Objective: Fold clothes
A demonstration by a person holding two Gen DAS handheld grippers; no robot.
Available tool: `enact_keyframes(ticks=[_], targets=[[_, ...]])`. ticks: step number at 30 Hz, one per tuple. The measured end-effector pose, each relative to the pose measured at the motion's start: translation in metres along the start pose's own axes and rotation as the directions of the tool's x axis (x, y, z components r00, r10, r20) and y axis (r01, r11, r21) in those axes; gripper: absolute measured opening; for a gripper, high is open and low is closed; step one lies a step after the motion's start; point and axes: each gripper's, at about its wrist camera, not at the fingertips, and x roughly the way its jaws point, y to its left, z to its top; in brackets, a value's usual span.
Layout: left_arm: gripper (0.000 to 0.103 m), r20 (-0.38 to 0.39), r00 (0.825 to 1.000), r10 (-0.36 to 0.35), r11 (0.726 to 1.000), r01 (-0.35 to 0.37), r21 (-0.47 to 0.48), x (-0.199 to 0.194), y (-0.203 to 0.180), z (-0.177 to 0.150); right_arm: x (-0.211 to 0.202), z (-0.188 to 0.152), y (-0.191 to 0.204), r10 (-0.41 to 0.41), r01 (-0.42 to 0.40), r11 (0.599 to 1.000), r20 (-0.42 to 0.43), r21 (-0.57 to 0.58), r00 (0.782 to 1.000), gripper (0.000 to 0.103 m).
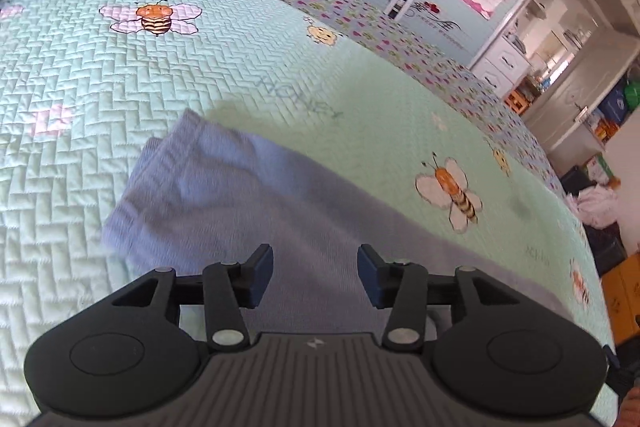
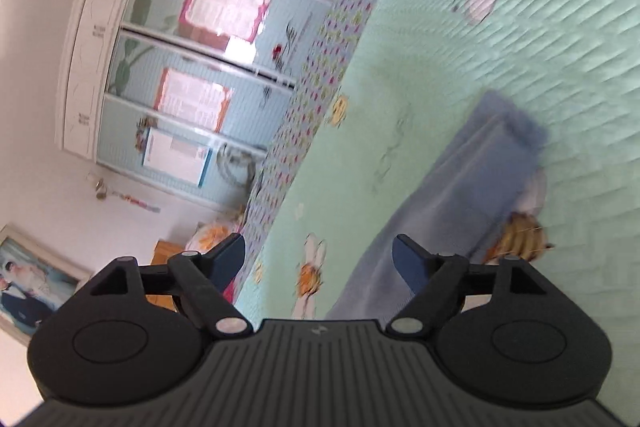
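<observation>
One mint-green quilted bedspread (image 1: pixel 120 75) with bee prints covers the bed. One blue garment (image 1: pixel 224 195), partly folded, lies near its middle, long axis running away from both wrist cameras. One left gripper (image 1: pixel 315 269), jaws parted and empty, hovers directly over the garment's near end. One right gripper (image 2: pixel 318 261), jaws spread wide and empty, has the garment under its right finger only.

Black tongs (image 1: pixel 316 273) with navy pads (image 1: pixel 370 273), silver rivets and ribbed grey housing.
</observation>
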Motion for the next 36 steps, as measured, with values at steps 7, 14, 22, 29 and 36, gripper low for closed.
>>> enact_keyframes(ticks=[7, 14, 22, 29, 36], targets=[[0.054, -0.07, 0.997, 0.018, 0.994, -0.01, 0.112, -0.007, -0.017, -0.035, -0.001, -0.019, -0.053, -0.114, 0.109, 0.991, 0.055, 0.079, 0.992, 0.081], [0.054, -0.151, 0.986, 0.073, 0.989, -0.053, 0.136, 0.009, -0.019, -0.059, 0.035, 0.005, -0.057, -0.155, 0.149, 0.987, 0.133, 0.051, 0.979, 0.062], [0.055, -0.181, 0.977, 0.11, 0.985, -0.083, 0.15, 0.02, -0.021, -0.066, 0.07, 0.033, -0.068, -0.242, 0.238, 0.969, 0.062, 0.073, 0.968, 0.033], [0.059, -0.206, 0.971, 0.123, 0.984, -0.092, 0.151, 0.03, -0.022, -0.07, 0.083, 0.033, -0.063, -0.32, 0.322, 0.946, 0.049, -0.038, 0.946, 0.047], [0.06, -0.208, 0.968, 0.141, 0.983, -0.113, 0.142, 0.03, -0.014, -0.072, 0.073, 0.052, -0.026, -0.297, 0.313, 0.941, 0.129, -0.127, 0.946, 0.005]])
